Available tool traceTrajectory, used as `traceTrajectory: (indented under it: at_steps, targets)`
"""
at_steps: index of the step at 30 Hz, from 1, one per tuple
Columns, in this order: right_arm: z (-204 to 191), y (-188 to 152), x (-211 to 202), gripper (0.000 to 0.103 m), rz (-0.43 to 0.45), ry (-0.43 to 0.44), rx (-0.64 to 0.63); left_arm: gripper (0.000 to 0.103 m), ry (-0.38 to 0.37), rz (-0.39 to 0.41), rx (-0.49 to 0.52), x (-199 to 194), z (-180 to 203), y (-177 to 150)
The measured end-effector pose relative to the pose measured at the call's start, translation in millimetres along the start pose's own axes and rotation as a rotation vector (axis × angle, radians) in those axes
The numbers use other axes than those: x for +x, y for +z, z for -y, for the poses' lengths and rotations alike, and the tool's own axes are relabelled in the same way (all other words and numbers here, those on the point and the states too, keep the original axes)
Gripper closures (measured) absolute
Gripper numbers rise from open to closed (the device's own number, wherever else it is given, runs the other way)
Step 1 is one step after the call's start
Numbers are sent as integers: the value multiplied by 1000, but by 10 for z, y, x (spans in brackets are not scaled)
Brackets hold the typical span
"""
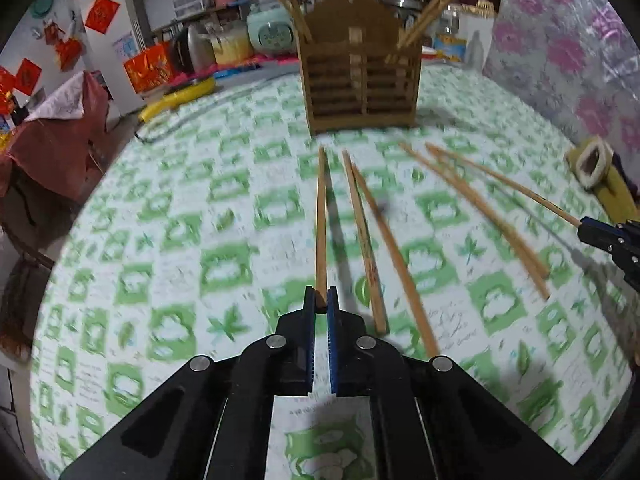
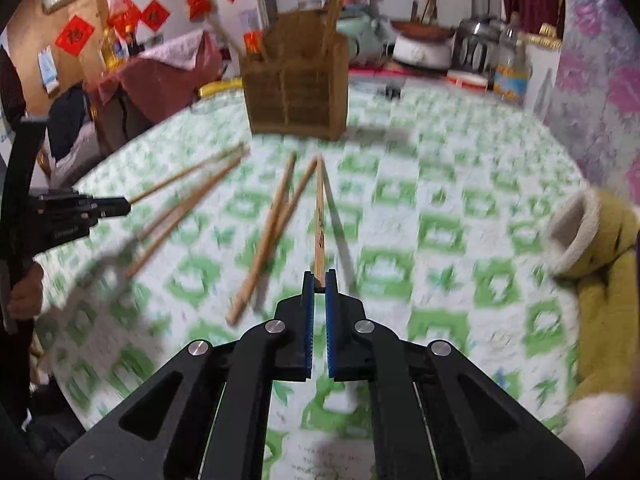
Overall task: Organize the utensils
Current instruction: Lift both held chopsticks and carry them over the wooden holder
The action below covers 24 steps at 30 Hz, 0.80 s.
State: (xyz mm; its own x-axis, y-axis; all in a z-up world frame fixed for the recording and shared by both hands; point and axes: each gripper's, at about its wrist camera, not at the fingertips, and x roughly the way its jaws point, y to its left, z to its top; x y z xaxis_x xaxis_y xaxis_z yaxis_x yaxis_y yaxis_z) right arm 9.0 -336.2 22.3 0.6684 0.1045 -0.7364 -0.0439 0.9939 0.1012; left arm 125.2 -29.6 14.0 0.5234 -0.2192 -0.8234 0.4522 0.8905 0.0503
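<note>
A wooden chopstick holder [image 1: 360, 76] [image 2: 296, 88] stands upright at the far side of the green-and-white tablecloth [image 1: 160, 240], with several chopsticks in it. My left gripper [image 1: 320, 300] [image 2: 128, 202] is shut on the near end of one chopstick [image 1: 321, 220], which points toward the holder. My right gripper [image 2: 319, 280] [image 1: 584, 228] is shut on the end of another chopstick [image 2: 319, 216] with dark markings. Loose chopsticks [image 1: 396, 264] [image 2: 268, 236] lie on the cloth between the two grippers, and more chopsticks [image 1: 480, 208] lie nearer the right gripper.
A yellow plush slipper [image 2: 600, 280] [image 1: 600, 176] lies at the table's right side. Pots, jars and a kettle [image 2: 424, 48] crowd the far edge behind the holder. A red-draped heap [image 1: 60, 136] stands off the table's left. A person's hand [image 2: 24, 292] holds the left gripper.
</note>
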Motion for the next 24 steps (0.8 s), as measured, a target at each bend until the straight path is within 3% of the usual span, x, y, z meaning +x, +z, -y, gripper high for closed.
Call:
traceTrajectory:
  at_steps: [6, 12, 19, 24]
  targets:
    - [-68, 661, -295, 97, 156, -11, -19, 97, 1, 111, -3, -376, 33, 521]
    - [-108, 1362, -429, 97, 257, -7, -3, 97, -21, 198, -33, -571, 66, 1195]
    - [-99, 1713, -439, 97, 305, 20, 32, 97, -61, 261, -73, -752, 40, 1675]
    - [-145, 1968, -523, 97, 387, 19, 41, 97, -78, 328, -94, -923, 8, 1964]
